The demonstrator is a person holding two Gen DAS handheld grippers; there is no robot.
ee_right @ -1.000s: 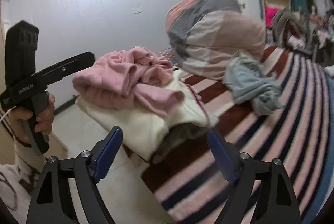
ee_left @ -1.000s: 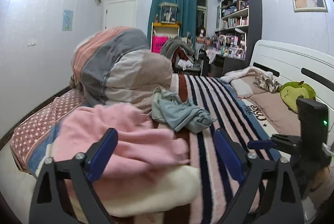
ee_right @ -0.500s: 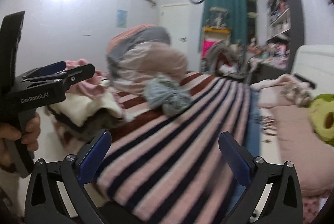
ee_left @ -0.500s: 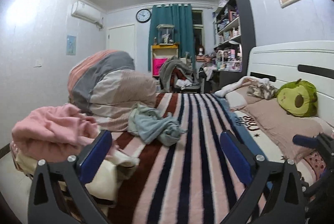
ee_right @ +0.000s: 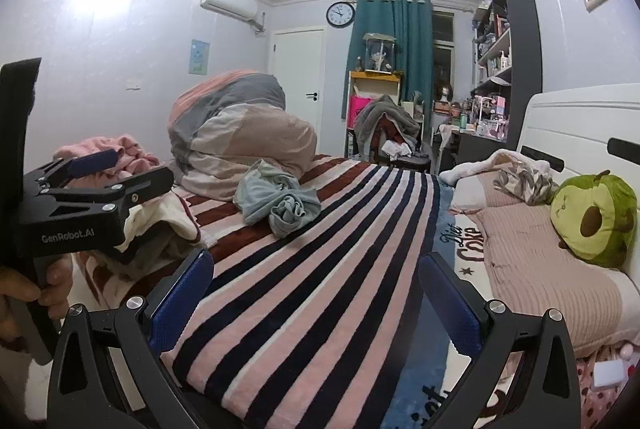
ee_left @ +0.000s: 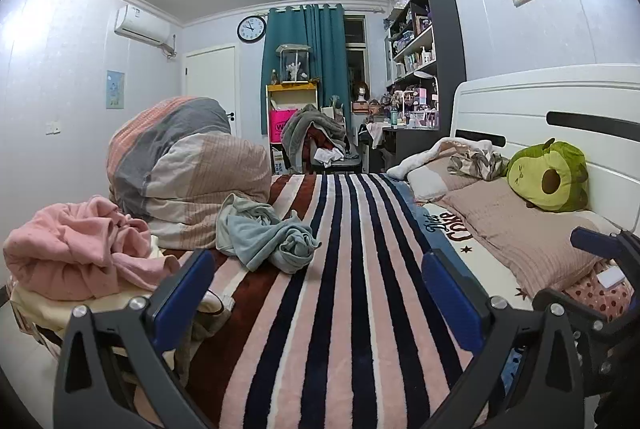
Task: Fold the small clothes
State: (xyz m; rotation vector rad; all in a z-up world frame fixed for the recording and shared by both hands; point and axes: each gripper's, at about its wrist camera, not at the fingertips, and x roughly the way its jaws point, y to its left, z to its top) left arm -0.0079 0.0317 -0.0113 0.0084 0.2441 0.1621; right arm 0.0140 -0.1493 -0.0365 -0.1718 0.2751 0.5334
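Note:
A crumpled grey-blue small garment (ee_left: 268, 237) lies on the striped blanket (ee_left: 352, 289) in the middle of the bed; it also shows in the right wrist view (ee_right: 280, 199). A pink garment (ee_left: 76, 249) lies bunched on a cream one at the bed's left corner. My left gripper (ee_left: 316, 293) is open and empty above the bed's near end. My right gripper (ee_right: 316, 297) is open and empty, also over the near end. The left gripper shows at the left edge of the right wrist view (ee_right: 100, 173).
A rolled duvet (ee_left: 180, 165) sits behind the grey-blue garment. Pillows (ee_left: 500, 225) and a green avocado plush (ee_left: 548, 177) lie along the white headboard on the right. A chair piled with clothes (ee_left: 316, 137), a desk and shelves stand beyond the bed.
Both grippers swung right, from the pink pile at the bed's corner to face along the bed. Both stayed open and empty. The clothes did not move.

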